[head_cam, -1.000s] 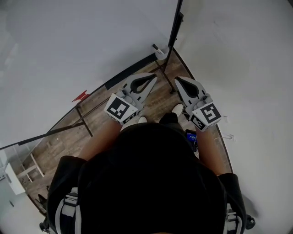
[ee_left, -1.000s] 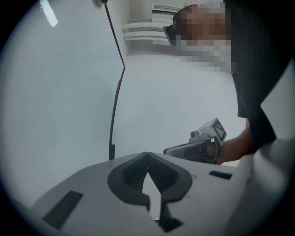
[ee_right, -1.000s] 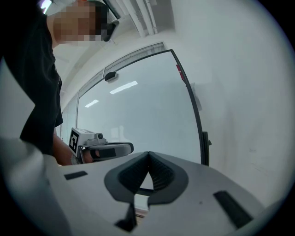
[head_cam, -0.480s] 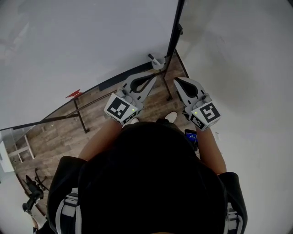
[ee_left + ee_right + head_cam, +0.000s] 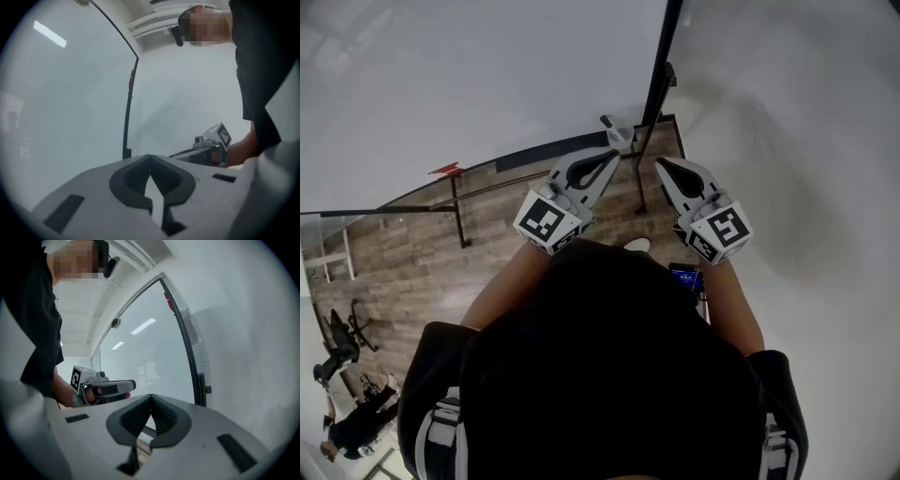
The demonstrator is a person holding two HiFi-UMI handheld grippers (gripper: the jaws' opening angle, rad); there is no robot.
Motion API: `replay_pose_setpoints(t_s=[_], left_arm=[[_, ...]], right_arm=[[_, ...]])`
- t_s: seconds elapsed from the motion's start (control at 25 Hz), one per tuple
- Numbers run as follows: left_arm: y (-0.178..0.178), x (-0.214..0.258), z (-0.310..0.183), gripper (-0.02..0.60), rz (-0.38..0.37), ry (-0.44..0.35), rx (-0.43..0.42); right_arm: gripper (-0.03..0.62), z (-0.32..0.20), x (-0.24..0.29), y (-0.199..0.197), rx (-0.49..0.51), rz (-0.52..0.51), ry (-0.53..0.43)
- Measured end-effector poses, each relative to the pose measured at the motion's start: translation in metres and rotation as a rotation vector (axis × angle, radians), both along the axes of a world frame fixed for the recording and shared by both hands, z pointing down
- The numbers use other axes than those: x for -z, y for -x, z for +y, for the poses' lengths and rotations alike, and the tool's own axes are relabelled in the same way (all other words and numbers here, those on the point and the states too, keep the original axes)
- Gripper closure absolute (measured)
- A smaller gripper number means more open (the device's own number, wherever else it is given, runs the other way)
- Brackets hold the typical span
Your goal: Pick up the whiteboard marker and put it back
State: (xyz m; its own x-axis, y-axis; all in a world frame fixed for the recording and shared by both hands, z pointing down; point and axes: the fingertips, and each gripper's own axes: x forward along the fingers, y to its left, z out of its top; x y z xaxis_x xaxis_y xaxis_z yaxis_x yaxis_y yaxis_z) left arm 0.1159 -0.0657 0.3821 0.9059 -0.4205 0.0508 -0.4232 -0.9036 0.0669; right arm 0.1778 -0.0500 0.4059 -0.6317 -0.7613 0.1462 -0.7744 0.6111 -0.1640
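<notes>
In the head view both grippers are held out in front of the person's chest, side by side above the wooden floor [image 5: 422,253]. My left gripper [image 5: 614,156] is shut with nothing in it; the left gripper view shows its tips [image 5: 150,157] touching. My right gripper [image 5: 659,165] is shut and empty too, its tips [image 5: 151,397] meeting in the right gripper view. Just beyond the left gripper's tips a small white holder [image 5: 620,135] hangs by the black post [image 5: 661,66], with a dark stick-like thing [image 5: 606,121] poking out. I cannot tell if that is the marker.
A large pale glass or board surface [image 5: 469,75] fills the left and a white wall [image 5: 806,141] the right. A dark rail with legs [image 5: 459,211] runs along the floor. A phone [image 5: 685,277] shows at the person's hip. Another person [image 5: 356,422] stands at the bottom left.
The head view has swung, so the floor and rail now lie more level and the far person has come into view. Both grippers stay shut and close together, drifting slightly towards the holder.
</notes>
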Motion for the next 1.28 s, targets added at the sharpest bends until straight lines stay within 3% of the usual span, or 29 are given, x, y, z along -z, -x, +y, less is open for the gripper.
replay_pose_setpoints(t_s=[0.44,1.28], left_arm=[[0.019,-0.004,-0.024,0.578,0.012,0.022,0.126],[0.060,-0.066,-0.101,0.578,-0.005,0.048,0.108]], right_arm=[[0.596,-0.036,-0.018,0.018,0.115,0.012,0.041],[0.595,-0.123,-0.114,0.057,0.102,0.180,0.238]])
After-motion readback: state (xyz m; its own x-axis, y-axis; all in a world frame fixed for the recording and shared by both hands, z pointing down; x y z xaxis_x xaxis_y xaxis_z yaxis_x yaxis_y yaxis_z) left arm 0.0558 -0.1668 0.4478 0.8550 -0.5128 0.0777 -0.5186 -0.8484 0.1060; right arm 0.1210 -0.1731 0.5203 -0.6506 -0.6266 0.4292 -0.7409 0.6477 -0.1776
